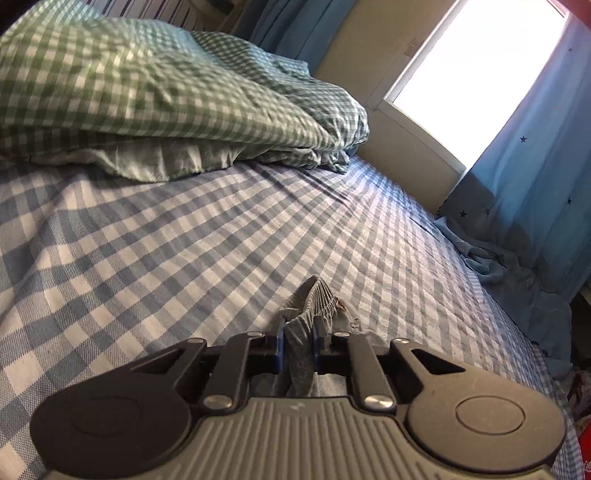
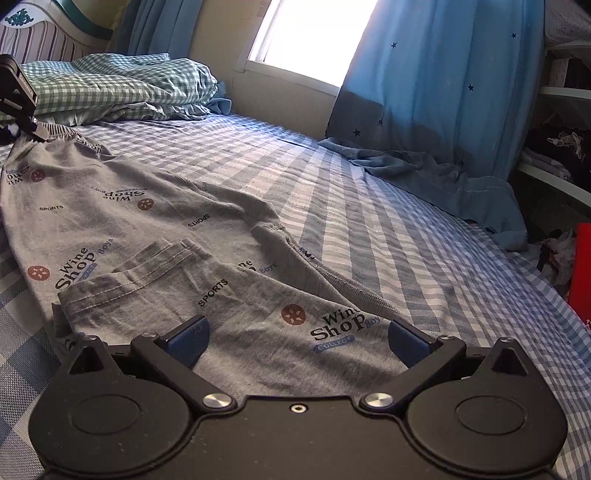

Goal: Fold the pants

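Note:
Grey printed pants (image 2: 155, 221) lie spread along the blue checked bed (image 2: 369, 206), with the leg hems folded over near the right gripper. My right gripper (image 2: 295, 341) is open, its blue pads wide apart just above the lower leg fabric. My left gripper (image 1: 298, 338) is shut on the ribbed elastic waistband of the pants (image 1: 314, 299), which bunches up between its fingers. The left gripper also shows at the far left of the right wrist view (image 2: 33, 129), at the waistband end.
A crumpled green checked duvet (image 1: 147, 96) lies at the head of the bed. A blue star curtain (image 2: 443, 92) hangs by the bright window (image 2: 314, 33) and pools onto the bed's right edge. Shelves (image 2: 561, 110) and a red object (image 2: 581, 273) stand at right.

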### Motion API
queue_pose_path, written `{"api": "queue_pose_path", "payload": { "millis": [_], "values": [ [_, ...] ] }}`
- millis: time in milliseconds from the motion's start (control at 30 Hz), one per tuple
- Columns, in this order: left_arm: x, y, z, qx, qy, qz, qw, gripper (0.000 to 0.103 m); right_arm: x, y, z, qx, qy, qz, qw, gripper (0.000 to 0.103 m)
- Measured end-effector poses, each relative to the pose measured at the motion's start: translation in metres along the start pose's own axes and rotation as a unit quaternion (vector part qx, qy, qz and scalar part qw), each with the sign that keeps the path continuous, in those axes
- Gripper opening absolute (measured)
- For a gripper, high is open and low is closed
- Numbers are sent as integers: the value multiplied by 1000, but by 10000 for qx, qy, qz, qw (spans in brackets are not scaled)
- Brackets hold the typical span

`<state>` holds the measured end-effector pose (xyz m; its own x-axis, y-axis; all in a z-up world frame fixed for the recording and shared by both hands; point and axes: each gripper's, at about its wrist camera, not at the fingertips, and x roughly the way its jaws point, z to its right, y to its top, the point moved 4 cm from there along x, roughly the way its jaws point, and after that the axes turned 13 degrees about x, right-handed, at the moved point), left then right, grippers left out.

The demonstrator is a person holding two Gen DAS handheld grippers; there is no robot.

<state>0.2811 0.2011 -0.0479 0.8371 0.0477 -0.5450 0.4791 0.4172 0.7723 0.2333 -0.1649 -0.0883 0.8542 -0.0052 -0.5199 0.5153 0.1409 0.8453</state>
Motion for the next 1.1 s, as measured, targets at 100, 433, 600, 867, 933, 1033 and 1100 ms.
{"api": "queue_pose_path", "payload": {
  "millis": [100,433,600,867,933,1033,1100],
  "values": [
    [-13,10,21,317,-68,148,9994,14,1,0,2,96,57,-36,9999,102],
    [-70,23,135,1549,-712,570,9837,14,-15,9,38,942,404,172,9946,102],
    [-99,12,203,2257,-1173,707,9645,14,-46,6,93,1144,-77,577,9917,102],
    [-138,-56,312,3472,-2133,620,9111,14,-82,-30,189,1555,-850,529,9828,102],
    [-144,-81,333,3694,-2357,470,8977,14,-88,-42,206,1533,-1073,470,9812,102],
    [-146,-125,358,4066,-2552,248,8769,14,-95,-58,228,1574,-1323,410,9778,102],
    [-142,-153,370,4287,-2572,58,8660,14,-100,-68,239,1672,-1419,378,9749,102]
  ]
}}
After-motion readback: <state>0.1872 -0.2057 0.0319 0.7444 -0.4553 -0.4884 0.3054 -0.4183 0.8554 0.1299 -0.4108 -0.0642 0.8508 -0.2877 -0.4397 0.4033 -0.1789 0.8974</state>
